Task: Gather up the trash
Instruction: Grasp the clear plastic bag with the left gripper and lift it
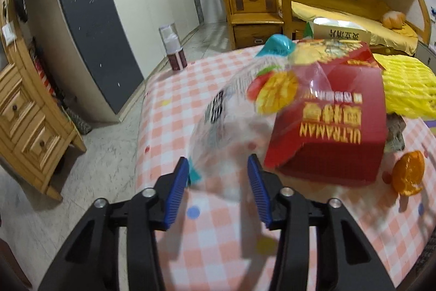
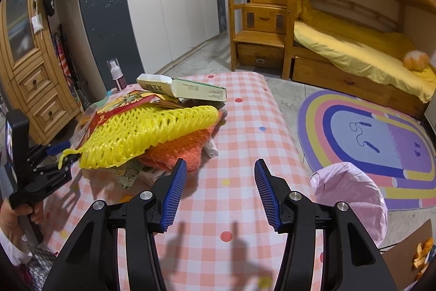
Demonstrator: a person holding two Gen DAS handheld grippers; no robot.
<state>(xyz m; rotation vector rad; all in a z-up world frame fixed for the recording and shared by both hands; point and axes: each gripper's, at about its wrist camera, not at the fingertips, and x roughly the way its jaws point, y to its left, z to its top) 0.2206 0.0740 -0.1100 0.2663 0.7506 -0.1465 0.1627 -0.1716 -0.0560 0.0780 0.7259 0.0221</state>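
Observation:
A pile of trash lies on the checked tablecloth (image 1: pixel 174 105). In the left wrist view my left gripper (image 1: pixel 218 168) is open, its blue pads either side of the near end of a clear printed plastic bag (image 1: pixel 231 111). Beside the bag lies a red Ultraman box (image 1: pixel 335 124), with yellow foam netting (image 1: pixel 403 86) and an orange peel (image 1: pixel 408 173) to its right. In the right wrist view my right gripper (image 2: pixel 220 171) is open and empty above the cloth, just right of the yellow netting (image 2: pixel 144 132), orange netting (image 2: pixel 182 152) and a white-green carton (image 2: pixel 188 90).
A pink-lined trash bin (image 2: pixel 351 198) stands on the floor right of the table. A spray bottle (image 1: pixel 174 48) stands at the table's far corner. A wardrobe, wooden cabinet (image 1: pixel 24 116), bunk bed with stairs and a rainbow rug (image 2: pixel 376 138) surround the table.

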